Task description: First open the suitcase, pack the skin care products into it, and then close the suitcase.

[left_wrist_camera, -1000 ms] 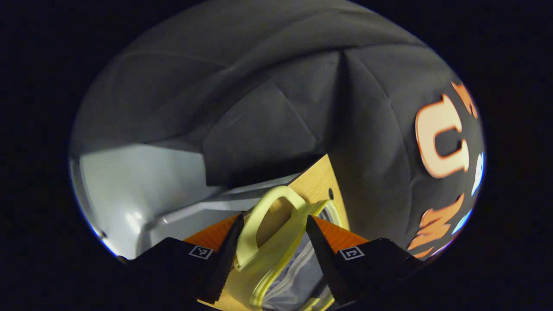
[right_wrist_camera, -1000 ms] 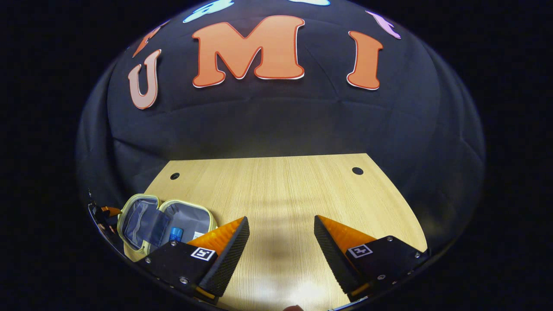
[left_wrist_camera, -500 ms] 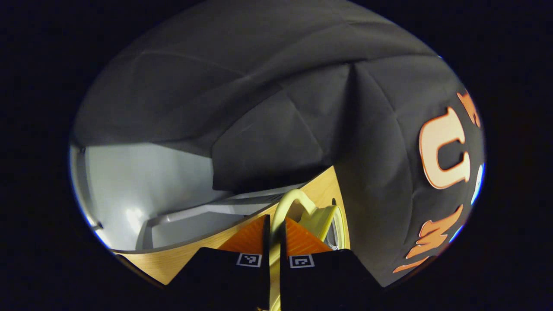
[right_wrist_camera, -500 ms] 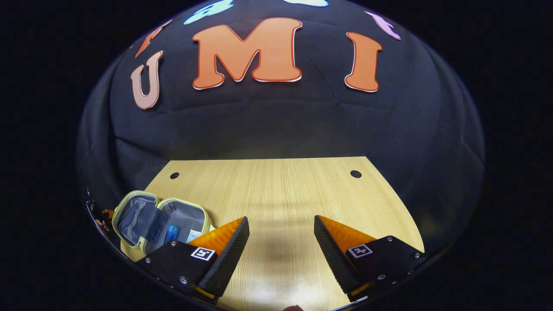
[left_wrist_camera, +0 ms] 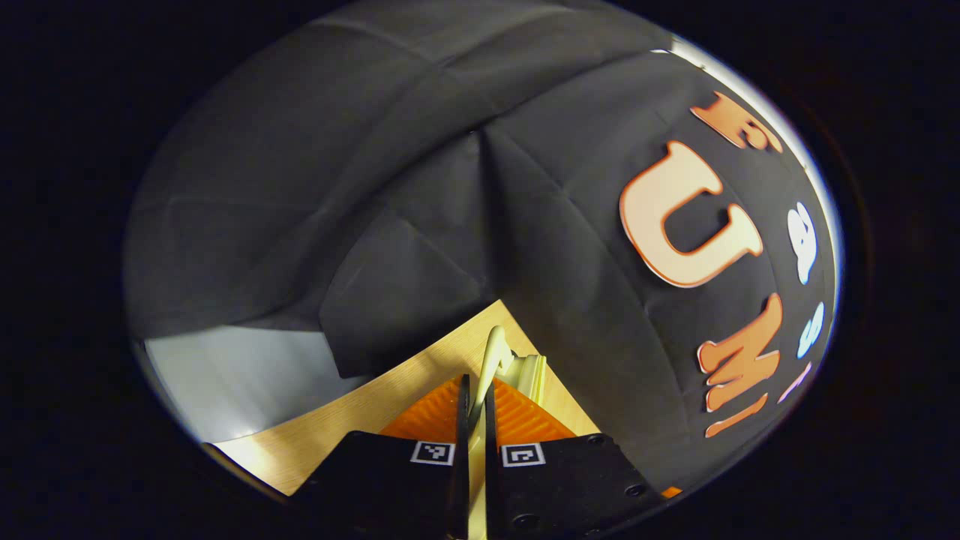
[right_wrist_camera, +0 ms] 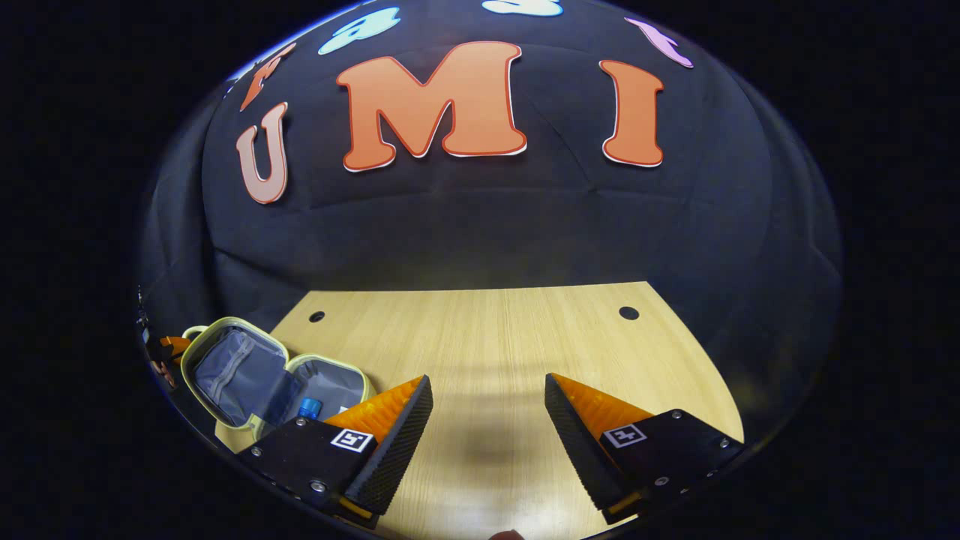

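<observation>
With handle [left_wrist_camera: 493, 358] between left tool [left_wrist_camera: 474, 390] fingers.

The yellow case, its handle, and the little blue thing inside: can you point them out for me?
yellow case [right_wrist_camera: 225, 373]: right gripper view, on the grey lining of the raised lid.
handle [left_wrist_camera: 493, 354]: left gripper view, on the pale loop above the shut fingers.
blue thing [right_wrist_camera: 307, 408]: right gripper view, on its top end inside the case.
</observation>
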The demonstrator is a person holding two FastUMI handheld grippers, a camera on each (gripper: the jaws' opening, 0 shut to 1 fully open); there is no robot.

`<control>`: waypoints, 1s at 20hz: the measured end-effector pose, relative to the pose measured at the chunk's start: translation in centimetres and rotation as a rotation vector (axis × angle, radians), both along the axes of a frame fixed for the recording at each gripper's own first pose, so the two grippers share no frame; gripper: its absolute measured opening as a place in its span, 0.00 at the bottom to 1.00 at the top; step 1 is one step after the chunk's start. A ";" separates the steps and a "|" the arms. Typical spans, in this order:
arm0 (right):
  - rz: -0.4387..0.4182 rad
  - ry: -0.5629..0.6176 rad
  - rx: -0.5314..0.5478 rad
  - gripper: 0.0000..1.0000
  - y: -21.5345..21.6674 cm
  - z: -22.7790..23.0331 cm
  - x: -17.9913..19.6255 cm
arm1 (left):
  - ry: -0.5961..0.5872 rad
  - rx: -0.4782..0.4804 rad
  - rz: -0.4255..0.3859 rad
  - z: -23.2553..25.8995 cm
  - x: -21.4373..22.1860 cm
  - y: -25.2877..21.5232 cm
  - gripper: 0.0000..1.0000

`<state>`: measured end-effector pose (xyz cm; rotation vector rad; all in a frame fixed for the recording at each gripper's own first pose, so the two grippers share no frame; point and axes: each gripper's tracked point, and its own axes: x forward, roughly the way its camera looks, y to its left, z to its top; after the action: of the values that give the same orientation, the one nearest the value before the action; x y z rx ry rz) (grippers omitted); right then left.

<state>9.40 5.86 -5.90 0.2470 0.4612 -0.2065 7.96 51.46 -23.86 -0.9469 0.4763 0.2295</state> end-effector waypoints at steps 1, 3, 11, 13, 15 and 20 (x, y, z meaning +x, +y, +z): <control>0.008 -0.012 0.007 0.96 0.0 0.2 0.0 | -0.020 0.020 -0.013 1.7 -0.1 -0.7 0.08; 0.027 -0.033 0.012 0.96 0.1 0.6 -0.2 | -0.064 0.035 -0.038 4.5 -0.5 -2.1 0.08; 0.086 -0.071 0.062 0.96 -0.4 0.2 -1.4 | -0.155 0.184 -0.188 12.6 -0.8 -10.4 0.08; 0.096 -0.078 0.075 0.96 -0.8 0.0 -2.1 | -0.155 0.214 -0.217 13.8 -0.6 -12.8 0.08; 0.102 -0.086 0.085 0.96 -1.3 0.0 -2.6 | -0.174 0.216 -0.249 15.2 -0.6 -15.4 0.08; 0.107 -0.092 0.111 0.96 -2.3 -0.3 -3.3 | -0.203 0.209 -0.355 16.8 -1.1 -22.6 0.08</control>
<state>6.06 3.55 -6.23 0.3385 0.3936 -0.0648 6.88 28.84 -7.06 -0.6595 0.4154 -0.1357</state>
